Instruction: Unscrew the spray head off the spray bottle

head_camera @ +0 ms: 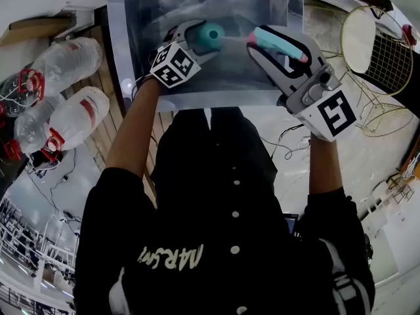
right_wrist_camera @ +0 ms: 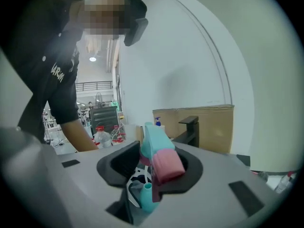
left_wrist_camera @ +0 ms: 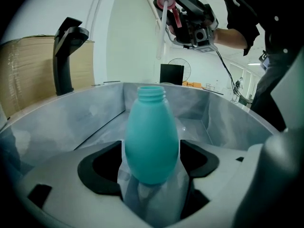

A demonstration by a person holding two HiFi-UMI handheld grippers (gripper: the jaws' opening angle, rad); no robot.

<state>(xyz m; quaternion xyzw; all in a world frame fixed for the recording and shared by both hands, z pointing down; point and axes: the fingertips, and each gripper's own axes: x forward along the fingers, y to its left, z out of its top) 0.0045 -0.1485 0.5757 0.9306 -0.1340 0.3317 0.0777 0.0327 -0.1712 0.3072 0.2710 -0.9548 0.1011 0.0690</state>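
Observation:
A teal spray bottle [left_wrist_camera: 151, 141] stands upright over the grey tray [head_camera: 197, 97], its threaded neck bare and open. My left gripper [left_wrist_camera: 151, 161] is shut on the bottle's lower body; the head view shows this left gripper [head_camera: 197, 39] beside the bottle [head_camera: 211, 35]. The teal and pink spray head [right_wrist_camera: 159, 158] is off the bottle, and my right gripper [right_wrist_camera: 152, 171] is shut on it. In the left gripper view the spray head [left_wrist_camera: 166, 4] hangs high above the neck, its white dip tube [left_wrist_camera: 163, 32] dangling free. The head view has the right gripper [head_camera: 262, 43] to the right of the bottle.
Clear plastic bottles with red caps [head_camera: 65, 61] lie on the floor at the left. A gold wire basket [head_camera: 380, 51] stands at the right. Beyond the tray's left wall are a cardboard box [left_wrist_camera: 28, 75] and a black stand [left_wrist_camera: 66, 51].

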